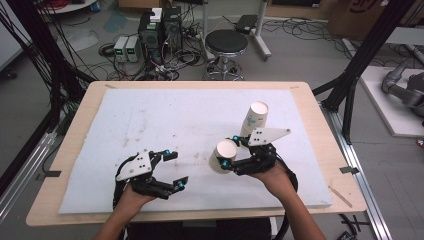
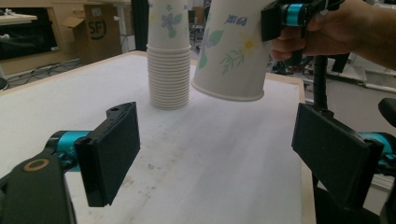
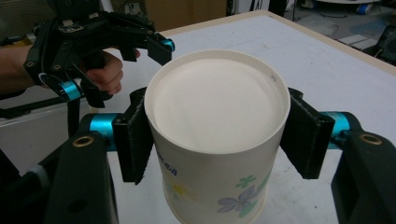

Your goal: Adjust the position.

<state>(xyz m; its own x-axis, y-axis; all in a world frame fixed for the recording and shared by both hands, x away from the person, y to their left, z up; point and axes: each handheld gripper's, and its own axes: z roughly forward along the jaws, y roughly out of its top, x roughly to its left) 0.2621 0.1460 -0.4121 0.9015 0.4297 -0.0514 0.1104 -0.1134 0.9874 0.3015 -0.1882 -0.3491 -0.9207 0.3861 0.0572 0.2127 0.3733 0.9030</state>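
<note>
Paper cup (image 1: 223, 156), white with a printed flower pattern, sits clamped between the two black jaws of your right gripper (image 1: 235, 151), lifted off the white foam-covered table (image 1: 150, 120) and tipped so its open mouth faces toward you. In the right gripper view, both jaw pads press on opposite sides of the cup (image 3: 217, 135) just below its rim, so that gripper (image 3: 217, 140) is grasping it.

You have one single cup in hand and one stack of matching flowered paper cups (image 1: 255, 120). The stack stands just behind your right gripper, toward the far right of the table. In the left gripper view the stack (image 2: 169, 56) stands upright on the foam, with many nested rims showing; the exact number is too fine to count. The held cup (image 2: 231, 51) hangs beside it, tilted and clear of the surface.

Your left gripper (image 1: 172, 169) hovers low over the near left part of the table, well apart from the cup. Its jaws are spread wide and released, with nothing between them (image 2: 215, 154).
</note>
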